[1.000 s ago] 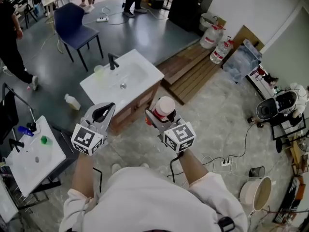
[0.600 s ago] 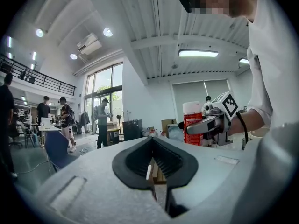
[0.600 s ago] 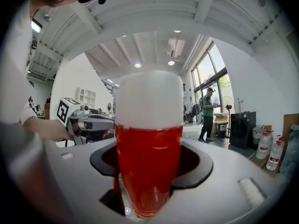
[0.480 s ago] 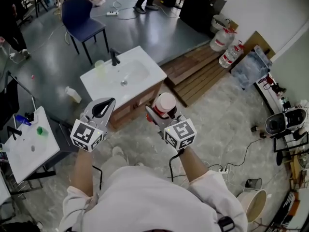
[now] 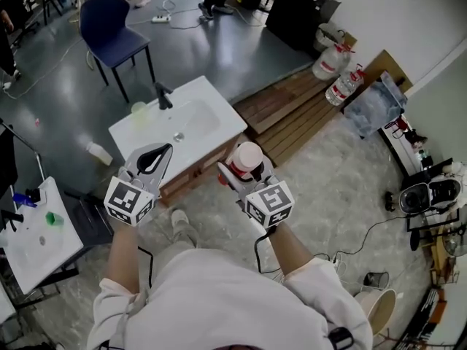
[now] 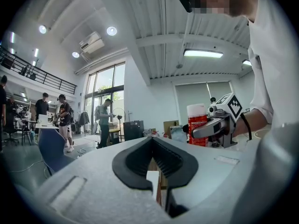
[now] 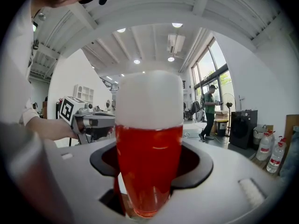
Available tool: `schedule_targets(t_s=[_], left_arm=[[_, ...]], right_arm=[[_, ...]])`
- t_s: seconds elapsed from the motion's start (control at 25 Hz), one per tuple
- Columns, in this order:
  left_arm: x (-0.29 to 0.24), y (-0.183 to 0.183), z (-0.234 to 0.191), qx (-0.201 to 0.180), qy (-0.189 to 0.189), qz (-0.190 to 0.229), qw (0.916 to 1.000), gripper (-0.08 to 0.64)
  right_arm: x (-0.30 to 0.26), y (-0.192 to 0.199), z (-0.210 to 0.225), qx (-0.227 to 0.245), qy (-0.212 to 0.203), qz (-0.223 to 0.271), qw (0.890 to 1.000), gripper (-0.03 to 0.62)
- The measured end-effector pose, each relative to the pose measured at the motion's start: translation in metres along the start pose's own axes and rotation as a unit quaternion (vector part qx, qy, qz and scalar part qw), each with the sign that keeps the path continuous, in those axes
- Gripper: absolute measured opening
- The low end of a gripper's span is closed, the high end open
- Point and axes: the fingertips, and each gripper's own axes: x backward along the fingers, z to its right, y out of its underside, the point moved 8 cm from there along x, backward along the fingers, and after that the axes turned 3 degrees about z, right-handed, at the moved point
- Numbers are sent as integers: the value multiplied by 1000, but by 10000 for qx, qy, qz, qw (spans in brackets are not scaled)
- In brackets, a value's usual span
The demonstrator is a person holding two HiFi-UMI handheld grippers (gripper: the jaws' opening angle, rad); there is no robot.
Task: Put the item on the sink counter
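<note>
A smooth, cylindrical red can (image 5: 245,163) with a rounded white cap is held upright in the air, gripped between the black ridged pads of the right claw (image 5: 241,173), whose jaws are spread wide around it. The left claw (image 5: 150,160) is closed and empty. The glossy white sink tabletop (image 5: 223,126) lies farther off, a black tap (image 5: 162,95) at its far edge.

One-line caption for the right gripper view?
Right tongs grip a red, white-capped can upright, left tongs visible beyond.
</note>
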Motion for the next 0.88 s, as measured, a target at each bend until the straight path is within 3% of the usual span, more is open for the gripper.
schedule_targets(t_s=[0.6, 0.88], left_arm=[[-94, 17, -161, 49, 278, 6, 9996, 6], [-136, 27, -202, 176, 275, -143, 9994, 6]], right_arm=[[-159, -18, 80, 30, 286, -77, 9996, 281], [-212, -24, 114, -66, 157, -163, 9997, 281]])
